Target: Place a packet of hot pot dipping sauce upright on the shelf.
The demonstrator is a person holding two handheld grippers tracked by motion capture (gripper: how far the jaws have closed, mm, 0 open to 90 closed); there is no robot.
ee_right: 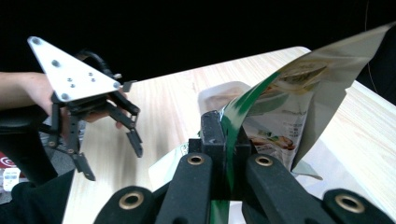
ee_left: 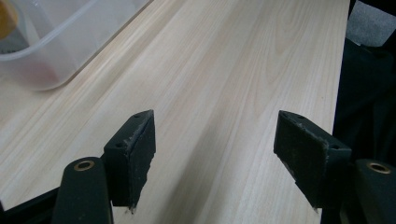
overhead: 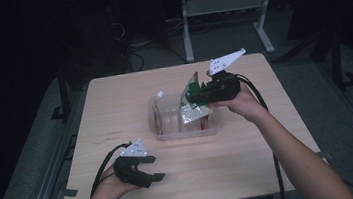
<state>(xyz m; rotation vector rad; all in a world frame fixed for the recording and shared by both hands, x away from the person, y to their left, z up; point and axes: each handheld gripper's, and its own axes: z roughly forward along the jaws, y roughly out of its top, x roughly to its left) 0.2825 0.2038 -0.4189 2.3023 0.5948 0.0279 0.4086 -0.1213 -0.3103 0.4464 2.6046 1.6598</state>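
A green-and-white snack packet (overhead: 194,106) stands tilted over the right half of a clear plastic container (overhead: 168,130) at the table's middle. My right gripper (overhead: 189,97) is shut on the packet's upper green edge. In the right gripper view the closed jaws (ee_right: 224,128) pinch that green strip, and the packet (ee_right: 299,102) fans out to the right. My left gripper (overhead: 156,167) hovers near the table's front left with its jaws apart. The left gripper view has its pads (ee_left: 135,154) wide over bare wood, nothing between them. It also appears open far off in the right gripper view (ee_right: 114,161).
The container holds further packets, one with a white tab (overhead: 160,95) and something red (overhead: 205,123) at its right end. Its corner (ee_left: 46,51) sits up-left of the left jaws. The table's right edge (ee_left: 338,70) drops to dark floor. A metal desk frame (overhead: 224,8) stands beyond.
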